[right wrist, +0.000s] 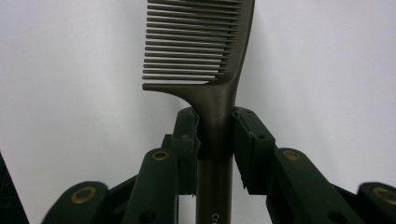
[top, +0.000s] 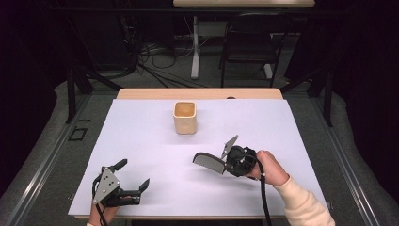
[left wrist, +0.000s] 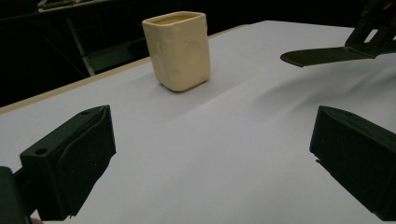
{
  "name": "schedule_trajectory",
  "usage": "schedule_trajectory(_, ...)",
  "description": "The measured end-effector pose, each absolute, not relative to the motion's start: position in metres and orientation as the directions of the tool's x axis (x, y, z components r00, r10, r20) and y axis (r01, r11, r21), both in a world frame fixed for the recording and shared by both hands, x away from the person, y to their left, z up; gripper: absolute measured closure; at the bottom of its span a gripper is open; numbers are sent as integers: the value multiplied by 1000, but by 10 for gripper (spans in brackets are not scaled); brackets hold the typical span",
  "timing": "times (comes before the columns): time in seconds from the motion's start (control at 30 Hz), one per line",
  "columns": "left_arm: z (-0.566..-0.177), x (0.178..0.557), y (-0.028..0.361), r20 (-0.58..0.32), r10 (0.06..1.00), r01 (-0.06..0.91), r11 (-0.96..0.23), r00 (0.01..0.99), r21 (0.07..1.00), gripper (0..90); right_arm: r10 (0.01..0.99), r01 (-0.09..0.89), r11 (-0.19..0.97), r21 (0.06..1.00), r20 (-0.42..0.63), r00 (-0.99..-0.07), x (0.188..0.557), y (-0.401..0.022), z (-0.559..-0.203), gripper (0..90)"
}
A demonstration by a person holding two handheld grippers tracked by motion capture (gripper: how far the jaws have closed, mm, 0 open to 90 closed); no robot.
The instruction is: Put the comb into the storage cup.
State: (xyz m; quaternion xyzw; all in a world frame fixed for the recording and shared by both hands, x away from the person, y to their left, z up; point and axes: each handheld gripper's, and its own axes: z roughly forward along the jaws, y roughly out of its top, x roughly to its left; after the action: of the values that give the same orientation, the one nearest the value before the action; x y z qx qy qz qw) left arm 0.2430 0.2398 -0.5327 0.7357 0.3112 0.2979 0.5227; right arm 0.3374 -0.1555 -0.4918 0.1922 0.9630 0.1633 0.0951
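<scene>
Comb (right wrist: 205, 51) sits clamped in the right claw (right wrist: 214, 135), whose jaws press on either side of its dark handle just below the teeth. In the right gripper view the teeth point to the left and the head reaches up and away from the jaws, over the white sheet (top: 141, 141). From the high view the comb (top: 210, 162) juts leftward out of the right claw (top: 230, 160), held above the sheet right of centre, with a hand (top: 270, 167) and a cream sleeve (top: 303, 205) behind it. In the left gripper view its dark head (left wrist: 322, 56) hangs flat above the sheet at the upper right.

Left claw (top: 134, 176) rests near the front left corner of the worktop (top: 197, 93), jaws wide apart with nothing between them.

A cream cup (top: 184, 117) stands upright at the far middle of the sheet, well apart from both claws; its walls are dimpled in the left gripper view (left wrist: 177, 49).
</scene>
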Motion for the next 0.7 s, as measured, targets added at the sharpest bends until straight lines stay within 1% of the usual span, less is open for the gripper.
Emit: schedule_trajectory(0.7, -533, 243, 239, 120, 770, 144, -266, 627, 953, 1, 429, 346, 818, 460, -86, -899, 334, -165, -475, 712)
